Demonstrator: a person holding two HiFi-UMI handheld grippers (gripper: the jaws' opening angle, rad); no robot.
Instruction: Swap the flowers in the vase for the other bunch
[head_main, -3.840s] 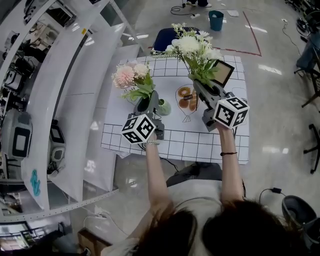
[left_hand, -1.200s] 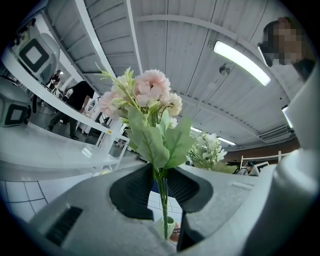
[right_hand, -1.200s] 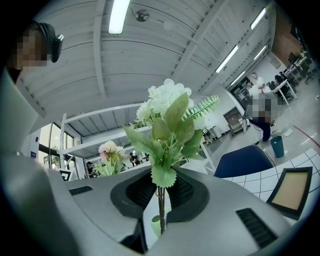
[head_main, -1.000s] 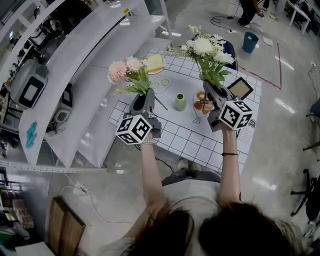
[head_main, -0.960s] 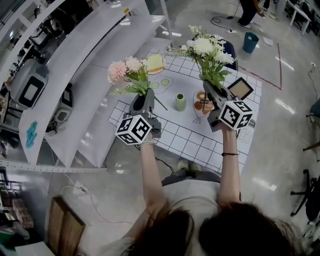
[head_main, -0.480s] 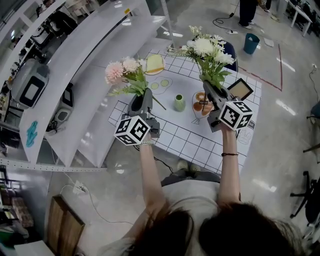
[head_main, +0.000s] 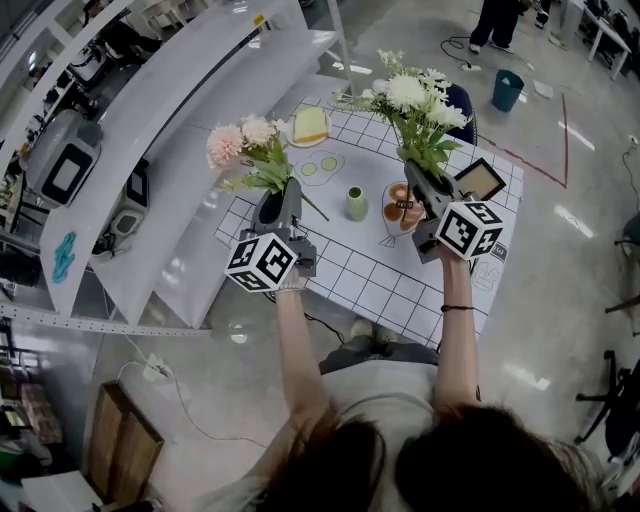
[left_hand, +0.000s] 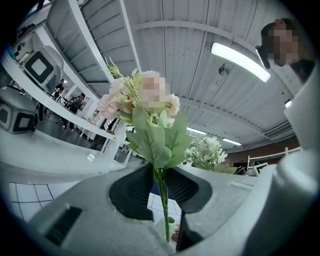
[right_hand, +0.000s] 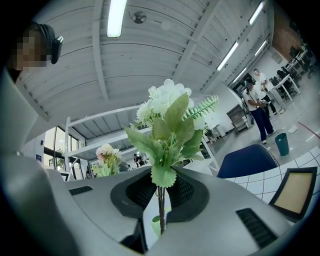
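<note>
In the head view my left gripper (head_main: 279, 203) is shut on the stems of a pink bunch (head_main: 243, 143), held upright left of the vase. My right gripper (head_main: 419, 179) is shut on the stems of a white bunch (head_main: 410, 100), upright to the vase's right. The small green vase (head_main: 357, 203) stands empty on the grid-cloth table (head_main: 375, 285) between both grippers. In the left gripper view the pink bunch (left_hand: 145, 107) rises from the left gripper (left_hand: 160, 173), with the vase (left_hand: 171, 228) below. In the right gripper view the white bunch (right_hand: 170, 117) stands in the right gripper (right_hand: 161, 189).
On the table lie a plate with a yellow slice (head_main: 310, 126), a plate of doughnuts (head_main: 401, 211) and a dark-framed picture (head_main: 481, 178). White shelving (head_main: 150, 120) runs along the table's left side. A blue chair (head_main: 459, 98) and a teal bin (head_main: 508, 89) stand beyond.
The left gripper, earlier right beside the vase with the pink bunch, now holds it a little farther left. The right gripper keeps the white bunch still. The head view has shifted.
</note>
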